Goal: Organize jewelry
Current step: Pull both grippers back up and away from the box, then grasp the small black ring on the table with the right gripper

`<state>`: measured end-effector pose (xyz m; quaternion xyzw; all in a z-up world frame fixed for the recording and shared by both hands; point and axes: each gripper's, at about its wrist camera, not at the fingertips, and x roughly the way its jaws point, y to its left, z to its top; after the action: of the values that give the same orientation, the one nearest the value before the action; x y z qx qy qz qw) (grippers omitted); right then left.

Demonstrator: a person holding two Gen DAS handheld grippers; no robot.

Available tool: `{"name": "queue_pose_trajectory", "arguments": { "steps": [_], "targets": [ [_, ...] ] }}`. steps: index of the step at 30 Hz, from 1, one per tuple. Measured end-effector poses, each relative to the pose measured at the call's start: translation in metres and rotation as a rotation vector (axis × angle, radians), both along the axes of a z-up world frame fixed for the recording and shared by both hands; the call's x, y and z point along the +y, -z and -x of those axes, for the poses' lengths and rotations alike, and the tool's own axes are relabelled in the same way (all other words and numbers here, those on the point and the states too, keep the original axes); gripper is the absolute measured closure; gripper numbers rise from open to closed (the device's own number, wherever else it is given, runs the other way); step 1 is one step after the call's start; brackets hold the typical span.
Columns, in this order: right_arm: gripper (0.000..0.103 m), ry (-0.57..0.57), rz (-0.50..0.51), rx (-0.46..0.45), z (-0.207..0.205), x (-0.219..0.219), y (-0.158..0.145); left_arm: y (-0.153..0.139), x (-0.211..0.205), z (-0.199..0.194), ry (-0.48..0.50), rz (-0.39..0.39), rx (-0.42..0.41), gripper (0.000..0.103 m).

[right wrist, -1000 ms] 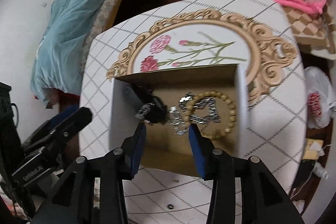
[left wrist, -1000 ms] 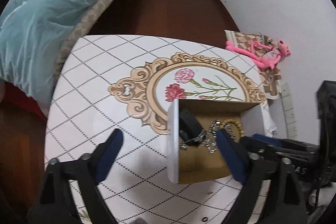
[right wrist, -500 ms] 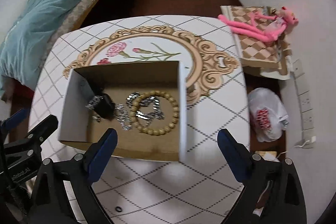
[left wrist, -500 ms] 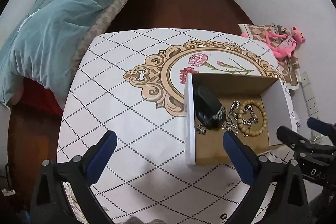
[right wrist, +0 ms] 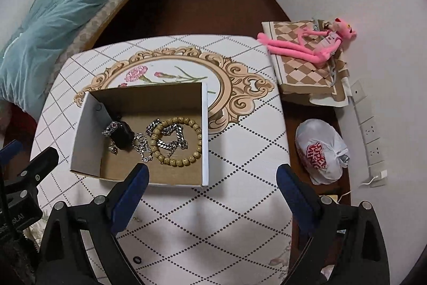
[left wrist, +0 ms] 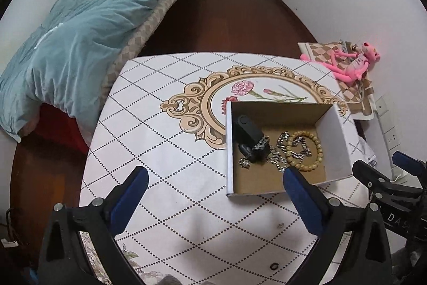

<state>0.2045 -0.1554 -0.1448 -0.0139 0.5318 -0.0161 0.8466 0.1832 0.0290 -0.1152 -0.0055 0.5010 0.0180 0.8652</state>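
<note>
One open cardboard box point(right wrist: 205, 130) on the table point(right wrist: 240, 164), sitting over the near part of the printed floral frame. Inside it you've got one wooden bead bracelet point(right wrist: 196, 126), at least one silver chain point(right wrist: 170, 136) lying tangled through the bracelet's ring and trailing left, and one black device point(right wrist: 123, 136) against the left wall with a small silver piece on top. Exact chain count: can't tell, they overlap.

Both your grippers hang above the near table edge, clear of the box. Left gripper point(left wrist: 213, 184): jaws spread wide, nothing between them. Right gripper point(right wrist: 212, 179): same, released and empty.

Table left of the box is bare, plenty of room there. Right of the box only a narrow strip before the table edge. One small black ring point(right wrist: 137, 260) lies on the near tabletop, well apart from the box.
</note>
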Motion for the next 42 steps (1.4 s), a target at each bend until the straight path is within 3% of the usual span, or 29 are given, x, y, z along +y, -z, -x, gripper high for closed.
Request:
{"name": "queue_pose_trajectory", "arguments": {
  "steps": [13, 22, 26, 33, 37, 42],
  "targets": [
    [0.005, 0.038, 0.002, -0.168, 0.055, -0.003, -0.069, -0.056, -0.001, 0.053, -0.005, 0.011, -0.118, 0.0],
    [0.005, 0.057, -0.028, -0.186, 0.075, -0.009, -0.081, -0.065, -0.003, 0.07, -0.016, 0.003, -0.141, 0.0],
    [0.005, 0.049, -0.049, -0.126, 0.079, -0.007, -0.056, -0.041, 0.002, 0.073, -0.028, -0.013, -0.086, 0.0],
    [0.005, -0.027, -0.058, 0.051, 0.092, 0.024, 0.033, 0.061, 0.024, 0.086, -0.048, -0.093, 0.155, 0.0],
    [0.006, -0.068, -0.069, 0.115, 0.1, 0.043, 0.075, 0.098, 0.038, 0.098, -0.062, -0.113, 0.234, 0.0],
    [0.031, -0.12, -0.073, 0.128, 0.114, 0.068, 0.099, 0.115, 0.052, 0.11, -0.08, -0.113, 0.268, 0.0]
  ]
}}
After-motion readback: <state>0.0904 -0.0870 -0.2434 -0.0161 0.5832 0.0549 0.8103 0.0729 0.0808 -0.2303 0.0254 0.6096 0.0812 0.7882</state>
